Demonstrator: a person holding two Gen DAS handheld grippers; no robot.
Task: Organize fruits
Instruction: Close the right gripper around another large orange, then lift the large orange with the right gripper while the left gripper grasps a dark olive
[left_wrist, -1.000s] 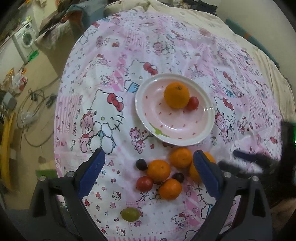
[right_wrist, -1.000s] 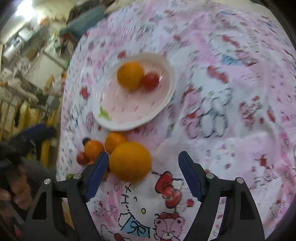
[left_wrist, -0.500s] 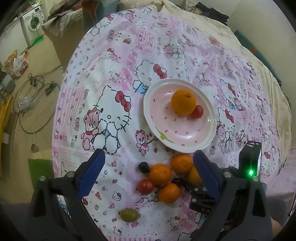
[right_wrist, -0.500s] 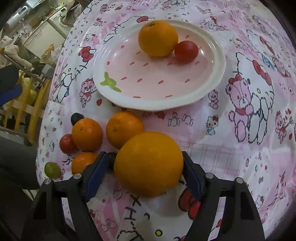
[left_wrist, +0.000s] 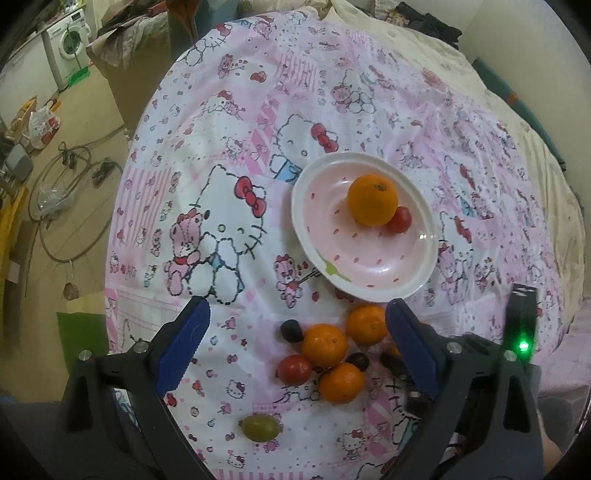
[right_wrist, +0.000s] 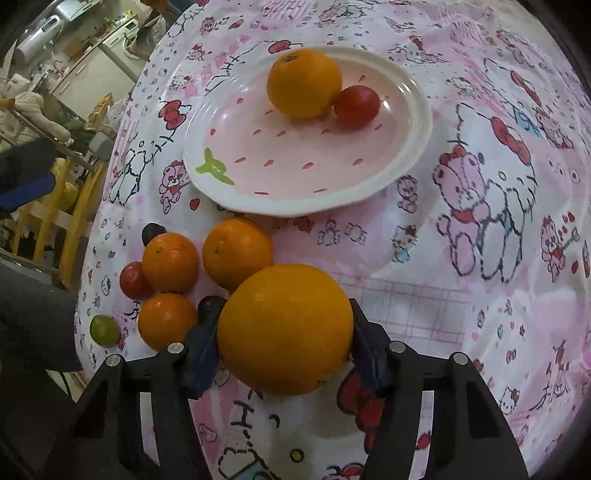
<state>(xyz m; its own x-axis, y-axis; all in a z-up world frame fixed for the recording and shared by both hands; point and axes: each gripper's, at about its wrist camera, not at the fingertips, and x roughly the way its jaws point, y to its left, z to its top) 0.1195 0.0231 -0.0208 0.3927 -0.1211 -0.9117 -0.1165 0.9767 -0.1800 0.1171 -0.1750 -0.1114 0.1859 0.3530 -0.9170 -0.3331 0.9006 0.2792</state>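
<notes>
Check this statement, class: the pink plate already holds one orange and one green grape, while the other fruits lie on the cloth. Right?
Wrong on one item. The plate holds an orange and a red tomato, as the right wrist view shows; the green grape lies on the cloth.

Soft, even indoor light with a pinkish cast; a small glare spot sits on the plate (left_wrist: 424, 236) rim. Fisheye bending and dark vignetting crowd the corners.
</notes>
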